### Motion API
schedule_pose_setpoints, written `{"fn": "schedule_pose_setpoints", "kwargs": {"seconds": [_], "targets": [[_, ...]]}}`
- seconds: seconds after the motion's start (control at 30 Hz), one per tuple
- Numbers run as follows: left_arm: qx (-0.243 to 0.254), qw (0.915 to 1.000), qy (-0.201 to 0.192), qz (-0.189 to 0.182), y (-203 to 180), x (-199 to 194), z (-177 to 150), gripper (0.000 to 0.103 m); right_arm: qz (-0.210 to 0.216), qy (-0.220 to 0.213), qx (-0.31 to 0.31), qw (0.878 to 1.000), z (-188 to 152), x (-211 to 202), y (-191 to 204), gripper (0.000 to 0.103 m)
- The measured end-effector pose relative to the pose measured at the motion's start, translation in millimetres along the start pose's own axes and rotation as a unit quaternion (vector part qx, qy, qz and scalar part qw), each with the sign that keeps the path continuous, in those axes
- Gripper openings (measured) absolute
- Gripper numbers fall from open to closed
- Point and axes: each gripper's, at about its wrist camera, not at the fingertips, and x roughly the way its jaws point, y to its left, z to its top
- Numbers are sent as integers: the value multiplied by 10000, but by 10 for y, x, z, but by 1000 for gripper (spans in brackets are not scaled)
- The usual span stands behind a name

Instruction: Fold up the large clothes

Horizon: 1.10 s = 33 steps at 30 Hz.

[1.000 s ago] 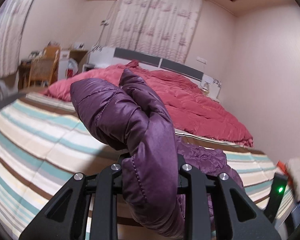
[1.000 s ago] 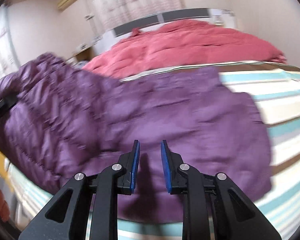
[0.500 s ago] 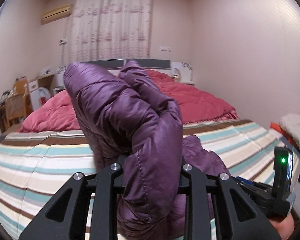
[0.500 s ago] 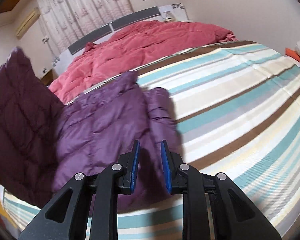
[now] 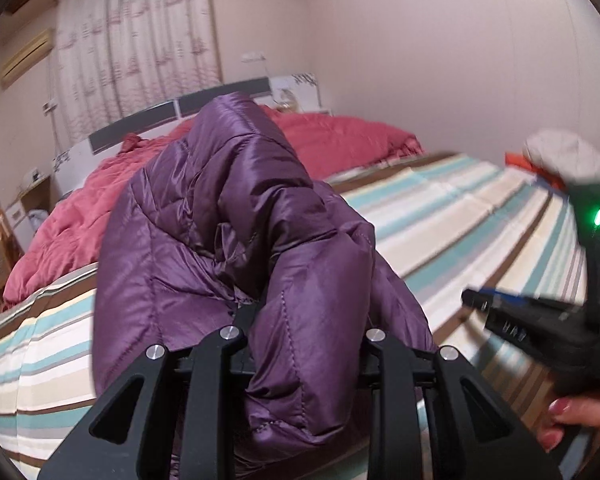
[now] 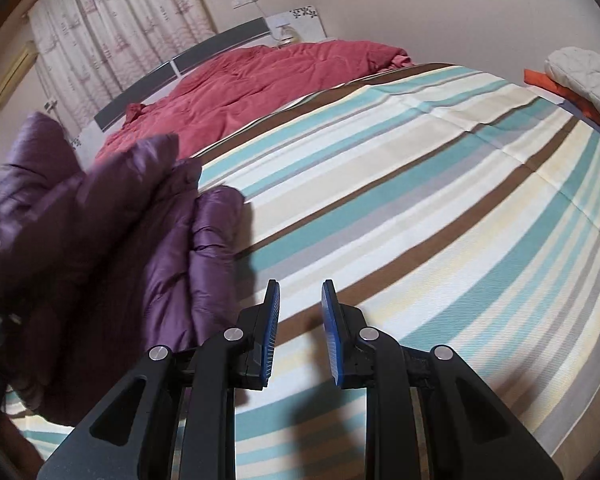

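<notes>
Left gripper (image 5: 306, 340) clamped on purple puffer jacket (image 5: 236, 240); right gripper (image 6: 299, 328) empty, jaws slightly parted.

Left pads are hidden under a thick fold of jacket bunched between the fingers; padding rises in front of the lens and hangs below the jaws, its lower edge cut off by the frame. Blue pads (image 6: 273, 332) of the right gripper are seen apart with nothing between them, above the striped bedsheet (image 6: 420, 184). In the right wrist view the jacket (image 6: 112, 264) is seen at the left, partly on the sheet, upper part blurred. Right gripper (image 5: 540, 320) is blurred in the left view, with fingertips of the holding hand (image 5: 572, 420) cut off at the edge. Red quilt (image 6: 260, 80) is noted beyond; white item (image 6: 584, 76) at far right cannot be identified.
</notes>
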Motion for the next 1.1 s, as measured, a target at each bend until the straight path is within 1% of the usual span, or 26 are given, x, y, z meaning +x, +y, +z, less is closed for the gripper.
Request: {"fn": "schedule_pose_setpoints", "kwargs": {"seconds": [0.17,0.23,0.3,0.33,0.37,0.4,0.43,0.5,0.6,0.63,0.73,0.77,0.8,0.83,0.87,0.93,0.97,1.0,1.03,1.07,1.1], "targets": [[463,9986,239,-18,-243,146,-119,25,-19,1,120,9999,-7,-32,-123,22],[617,9978,234,-10,-274,171,-107,29,23,32,167,9999,-14,-28,-148,22],[636,9976,224,-139,-285,116,-88,44,111,38,190,9998,-14,-33,-147,22],[550,9979,214,-281,-252,75,-63,49,140,29,172,9997,-10,-44,-130,22],[364,9979,163,-501,-192,-30,-26,58,162,15,158,9997,-5,-58,-115,22],[231,9977,110,-627,-159,-98,-2,65,228,-18,144,9996,5,-82,-89,22],[60,9970,35,-772,-102,-197,28,67,254,-41,128,9996,11,-97,-72,22],[-309,9943,-168,-1003,54,-457,82,75,270,-86,83,9996,28,-133,-30,22],[-688,9905,-426,-1111,305,-749,82,82,335,-128,34,9994,54,-191,39,22],[-834,9896,-521,-1053,428,-836,69,83,378,-148,6,9992,73,-224,80,22],[-1355,9870,-641,-575,867,-928,-20,85,511,-297,-173,9981,152,-328,264,22],[-1604,9847,-617,-271,1083,-916,-68,85,577,-330,-247,9975,187,-347,338,22],[-1793,9824,-516,-31,1250,-866,-103,85,654,-350,-319,9967,221,-361,415,22],[-1919,9804,-433,115,1389,-819,-122,84,782,-387,-446,9952,273,-383,555,22],[-2112,9763,-336,339,1577,-761,-167,84,889,-437,-574,9934,322,-401,692,22],[-2266,9719,-227,601,1754,-666,-201,84,1098,-549,-905,9883,436,-416,1029,22],[-2277,9714,-146,656,1794,-584,-194,84,1190,-568,-1048,9857,485,-408,1179,22],[-2246,9719,-37,699,1825,-483,-191,84,1325,-553,-1268,9815,547,-375,1398,28],[-2214,9725,29,720,1838,-422,-200,84,1379,-558,-1400,9789,572,-347,1532,39],[-2179,9735,136,686,1844,-339,-207,84,1391,-603,-1619,9751,602,-295,1738,60],[-2165,9739,211,646,1804,-263,-210,84,1394,-651,-1842,9708,612,-241,1896,61]]}}
